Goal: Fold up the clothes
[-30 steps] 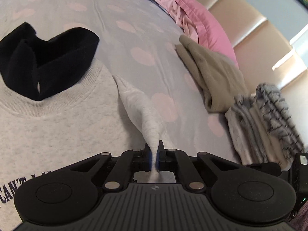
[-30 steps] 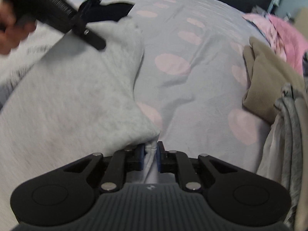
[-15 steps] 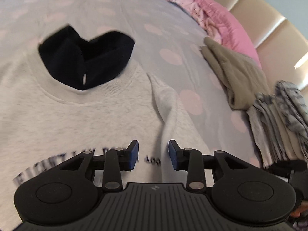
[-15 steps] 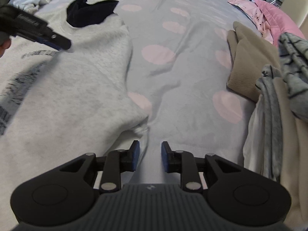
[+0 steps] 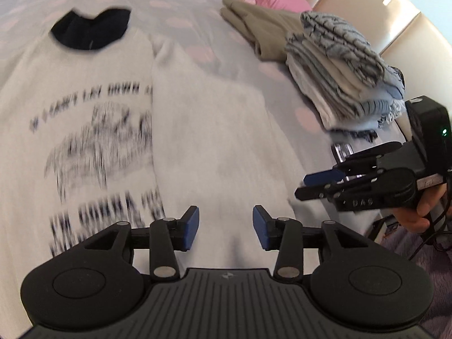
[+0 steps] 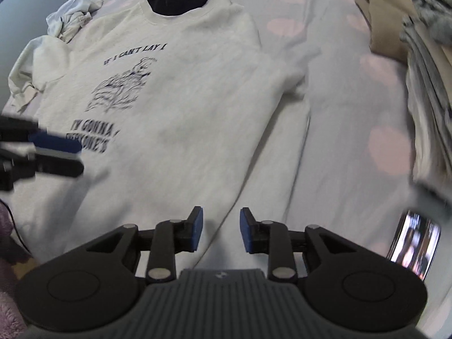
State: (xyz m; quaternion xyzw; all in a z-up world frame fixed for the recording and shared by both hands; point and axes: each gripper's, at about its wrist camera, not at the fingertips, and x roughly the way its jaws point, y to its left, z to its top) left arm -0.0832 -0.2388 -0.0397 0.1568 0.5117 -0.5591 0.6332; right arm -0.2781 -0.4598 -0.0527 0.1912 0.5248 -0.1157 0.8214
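Sweatshirt (image 6: 175, 90) flat on bed (image 6: 339, 130), its right side folded over the chest | left sleeve (image 6: 31, 65) still unfolded | left gripper (image 5: 225, 224), right gripper (image 6: 220, 230): jaws opening, nothing between | folded stack (image 5: 336, 65) beside.

Your left-wrist view smears the print on the sweatshirt (image 5: 93, 130) past reading. The folded-over right side covers the ends of its text lines (image 6: 132, 53). The left gripper (image 6: 76, 155) enters the right-wrist view blurred and cut off by the edge. A shiny object (image 6: 415, 243) at lower right is too blurred to name.
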